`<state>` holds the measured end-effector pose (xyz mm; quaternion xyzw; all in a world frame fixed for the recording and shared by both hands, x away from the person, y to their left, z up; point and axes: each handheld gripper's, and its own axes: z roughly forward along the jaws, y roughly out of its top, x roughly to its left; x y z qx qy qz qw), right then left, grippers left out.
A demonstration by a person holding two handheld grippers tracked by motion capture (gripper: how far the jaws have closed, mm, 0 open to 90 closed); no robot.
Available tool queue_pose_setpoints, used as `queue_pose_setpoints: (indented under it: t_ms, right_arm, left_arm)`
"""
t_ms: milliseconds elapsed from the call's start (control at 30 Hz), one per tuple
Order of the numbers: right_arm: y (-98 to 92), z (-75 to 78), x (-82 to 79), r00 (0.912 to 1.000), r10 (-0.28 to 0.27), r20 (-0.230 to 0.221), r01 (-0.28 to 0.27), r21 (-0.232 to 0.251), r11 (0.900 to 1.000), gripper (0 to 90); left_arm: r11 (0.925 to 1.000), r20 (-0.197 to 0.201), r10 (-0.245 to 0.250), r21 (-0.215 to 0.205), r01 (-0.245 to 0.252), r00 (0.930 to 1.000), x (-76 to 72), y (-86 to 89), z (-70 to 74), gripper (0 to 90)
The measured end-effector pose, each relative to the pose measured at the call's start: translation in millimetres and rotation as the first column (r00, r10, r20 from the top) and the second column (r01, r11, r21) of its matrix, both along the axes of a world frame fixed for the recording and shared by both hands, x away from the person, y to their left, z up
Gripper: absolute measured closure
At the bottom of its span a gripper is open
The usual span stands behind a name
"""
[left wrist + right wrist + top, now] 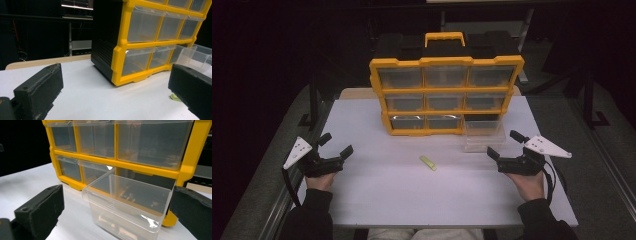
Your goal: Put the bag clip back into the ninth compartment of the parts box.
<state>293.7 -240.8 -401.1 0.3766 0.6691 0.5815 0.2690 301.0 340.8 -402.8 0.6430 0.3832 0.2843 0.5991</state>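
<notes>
White table (377, 200): yellow organizer (445, 95), drawers clear; removed clear drawer (484, 135) beside it. Both grippers' jaws open, empty.

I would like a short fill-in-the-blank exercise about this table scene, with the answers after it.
1. The organizer has a frame of ____ colour.
2. The clear drawer taken out stands on the table before the organizer's bottom ____ slot.
3. Both the left tongs and right tongs are ____.
4. The small yellow piece lies ____ the two tongs.

Missing words: yellow; right; open; between
</notes>
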Motion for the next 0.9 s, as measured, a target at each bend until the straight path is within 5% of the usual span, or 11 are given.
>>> queue_pose_setpoints:
  t_ms: [233,900]
  right_arm:
    - [6.7,3.0,4.6,0.9984,0.027,-0.05,-0.028,-0.031,0.999,0.0]
    - [26.3,17.4,2.2,0.9926,0.105,-0.062,-0.108,-0.052,0.993,0.0]
  left_arm:
    - [0.9998,-0.01,-0.013,0.014,0.013,0.9999,1.3,-3.6,-1.6,0.0]
    - [0.9997,-0.013,-0.012,0.018,0.013,0.9998,0.3,-4.5,-1.7,0.0]
